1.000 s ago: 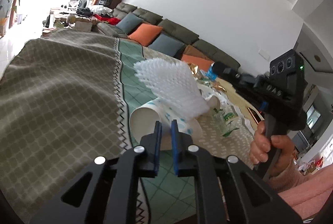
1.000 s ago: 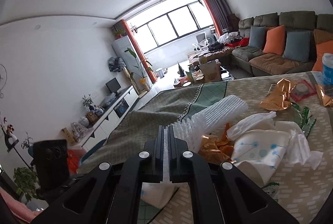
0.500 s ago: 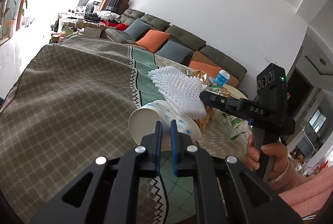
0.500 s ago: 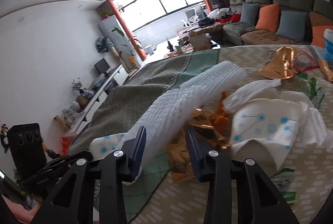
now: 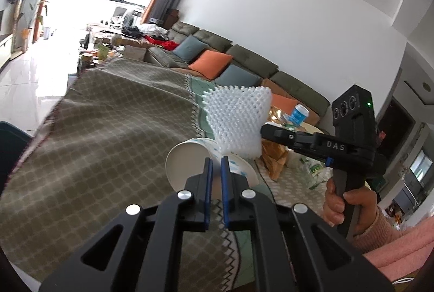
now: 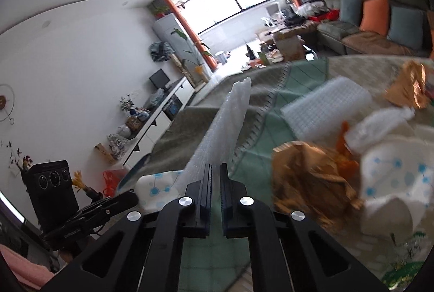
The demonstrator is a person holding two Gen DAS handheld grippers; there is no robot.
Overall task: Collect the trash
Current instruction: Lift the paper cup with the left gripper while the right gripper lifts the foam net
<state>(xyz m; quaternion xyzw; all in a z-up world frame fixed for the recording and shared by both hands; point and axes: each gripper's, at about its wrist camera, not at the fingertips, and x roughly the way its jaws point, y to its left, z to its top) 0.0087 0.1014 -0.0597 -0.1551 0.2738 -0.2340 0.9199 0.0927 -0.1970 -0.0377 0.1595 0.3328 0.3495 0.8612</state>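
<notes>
Cloth-covered counter (image 5: 108,129): left tool (image 5: 214,170) clenched on paper cup (image 5: 190,164) as bin, right tool (image 6: 215,178) grasping foam net (image 5: 238,118) above cup.

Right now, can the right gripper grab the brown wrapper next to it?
Probably not yet: the right gripper is shut on the foam net. The brown wrapper lies close, uncovered.

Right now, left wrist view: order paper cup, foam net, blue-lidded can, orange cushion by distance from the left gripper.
1. paper cup, pinched by the left gripper.
2. foam net, just above the cup, held by the right gripper.
3. blue-lidded can, right, farther along the table.
4. orange cushion, on the sofa beyond.
</notes>
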